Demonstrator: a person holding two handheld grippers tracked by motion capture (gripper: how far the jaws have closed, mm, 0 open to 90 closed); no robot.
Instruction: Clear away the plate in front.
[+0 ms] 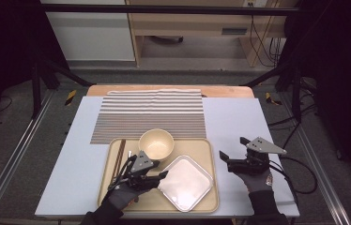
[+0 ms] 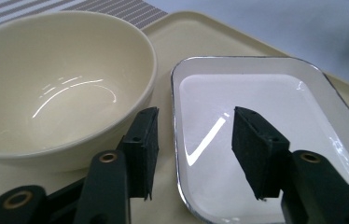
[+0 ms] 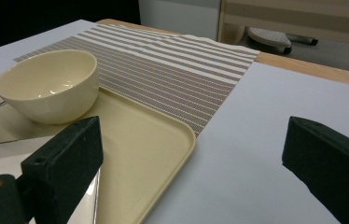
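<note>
On the tray (image 1: 209, 154), bowl (image 1: 156, 144) and plate (image 1: 185, 182) sat empty, chopsticks (image 1: 118, 159) alongside; left gripper (image 2: 193, 135) and right gripper (image 3: 191, 154) jaws stood apart, gripping nothing.

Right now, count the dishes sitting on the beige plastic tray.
2: a round cream bowl at the beige plastic tray's far edge, and a square white plate with a metallic rim at its near right.
</note>
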